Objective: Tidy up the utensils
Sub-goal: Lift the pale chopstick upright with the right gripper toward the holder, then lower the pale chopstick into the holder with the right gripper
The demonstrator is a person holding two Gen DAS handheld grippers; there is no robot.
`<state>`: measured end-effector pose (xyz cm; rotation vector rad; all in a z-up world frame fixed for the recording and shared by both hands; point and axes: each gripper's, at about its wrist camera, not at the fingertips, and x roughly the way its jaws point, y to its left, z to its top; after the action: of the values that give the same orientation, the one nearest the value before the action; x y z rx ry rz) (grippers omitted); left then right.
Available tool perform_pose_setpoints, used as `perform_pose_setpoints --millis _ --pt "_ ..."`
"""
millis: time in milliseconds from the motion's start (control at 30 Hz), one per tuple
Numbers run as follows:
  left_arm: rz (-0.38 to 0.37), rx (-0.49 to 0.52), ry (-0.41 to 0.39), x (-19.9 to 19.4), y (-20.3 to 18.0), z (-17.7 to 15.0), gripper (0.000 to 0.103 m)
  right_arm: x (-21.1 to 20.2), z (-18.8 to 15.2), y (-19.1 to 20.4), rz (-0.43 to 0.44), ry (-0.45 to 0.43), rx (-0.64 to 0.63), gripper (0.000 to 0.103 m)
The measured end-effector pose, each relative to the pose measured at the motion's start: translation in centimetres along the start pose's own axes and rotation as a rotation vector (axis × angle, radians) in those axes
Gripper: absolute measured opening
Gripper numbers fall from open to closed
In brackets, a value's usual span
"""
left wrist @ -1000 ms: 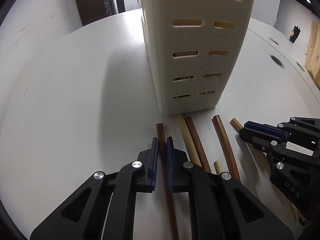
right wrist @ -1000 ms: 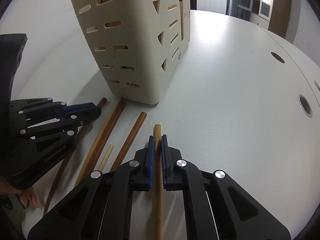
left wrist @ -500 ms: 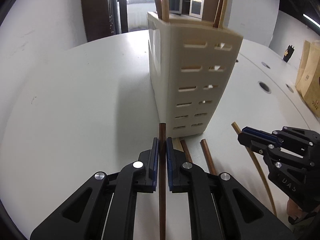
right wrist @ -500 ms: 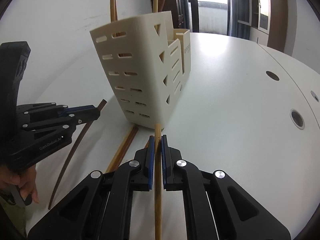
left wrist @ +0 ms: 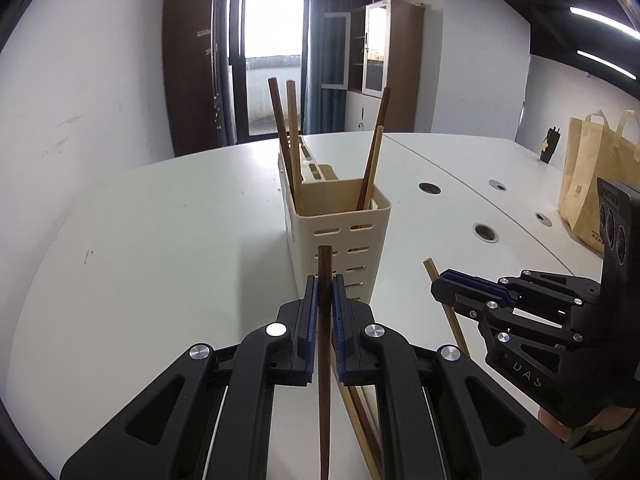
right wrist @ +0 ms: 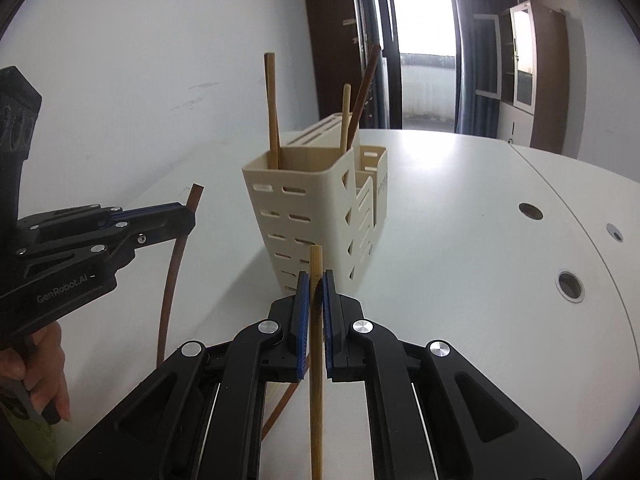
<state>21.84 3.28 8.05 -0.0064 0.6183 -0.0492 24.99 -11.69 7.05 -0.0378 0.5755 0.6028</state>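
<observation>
A cream slotted utensil holder [left wrist: 340, 236] [right wrist: 312, 208] stands on the white table with several chopsticks upright in it. My left gripper [left wrist: 325, 292] is shut on a dark brown chopstick [left wrist: 324, 344], lifted off the table in front of the holder; it also shows in the right wrist view [right wrist: 188, 216]. My right gripper [right wrist: 316, 288] is shut on a light bamboo chopstick [right wrist: 316, 344], lifted near the holder; it also shows in the left wrist view [left wrist: 440, 280]. More chopsticks [left wrist: 360, 412] lie on the table below my grippers.
The white table [left wrist: 160, 240] has round cable holes [left wrist: 486, 233] [right wrist: 570, 285] to the right. Brown paper bags [left wrist: 592, 176] stand at the far right edge. A wall runs along the table's left side.
Both grippers have risen from the table with their chopsticks, so the holder's open top now shows. The other chopsticks stay on the table.
</observation>
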Motion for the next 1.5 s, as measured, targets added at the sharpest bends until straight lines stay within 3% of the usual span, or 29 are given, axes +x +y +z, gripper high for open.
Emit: perform_pose_setpoints --millis 367,700,1000,1200,1500 --pt "-0.013 -0.013 -0.071 -2.8 1.8 1.2 0.007 -1.9 2.4 0.9 0.003 -0.084 -0.047 0.007" --pt "-0.006 -0.068 -0.231 -6.4 2.9 3.6 0.007 -3.2 5.4 2.3 0.013 -0.177 -0.085 0.007" --pt "-0.013 -0.047 -0.308 -6.2 2.2 5.4 0.007 -2.9 7.1 2.1 0.007 -0.247 -0.096 0.007" --pt "0.006 -0.037 -0.389 -6.5 1.8 6.4 0.007 -3.3 8.2 0.9 0.028 -0.356 -0.078 0.007" --pt "0.015 -0.012 -0.442 -6.2 1.0 7.2 0.007 -3.3 9.2 0.0 0.045 -0.457 -0.048 0.007"
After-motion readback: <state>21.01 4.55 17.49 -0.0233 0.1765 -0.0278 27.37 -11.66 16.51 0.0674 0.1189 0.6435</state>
